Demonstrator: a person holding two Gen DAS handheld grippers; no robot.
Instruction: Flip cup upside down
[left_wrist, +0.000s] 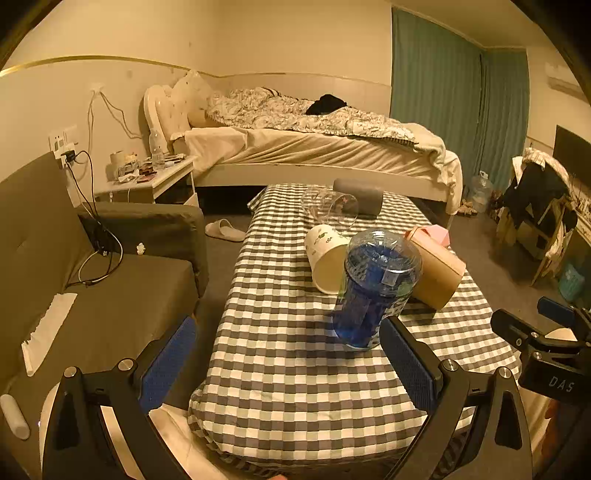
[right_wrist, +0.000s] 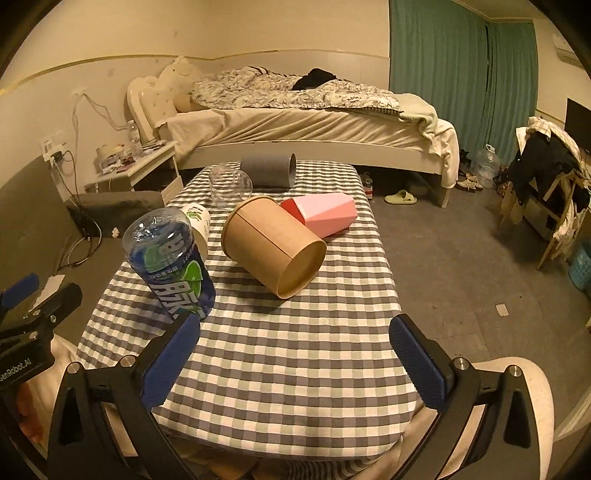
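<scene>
Meanwhile both grippers, left (left_wrist: 288, 365) and right (right_wrist: 295, 362), gape empty; blue cup (left_wrist: 373, 291) stands inverted

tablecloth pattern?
Grey, pale-green and white check on the tablecloth; clearest in the right wrist view.

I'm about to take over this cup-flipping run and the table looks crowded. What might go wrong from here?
1. The blue bottle cup stands near the table's left edge, right by the open left gripper; a nudge might tip it off.
2. The brown cup lies on its side, touching the pink cup; lifting it may roll its neighbour.
3. The checked cloth hangs over the edge; a snagged finger could drag everything.
</scene>
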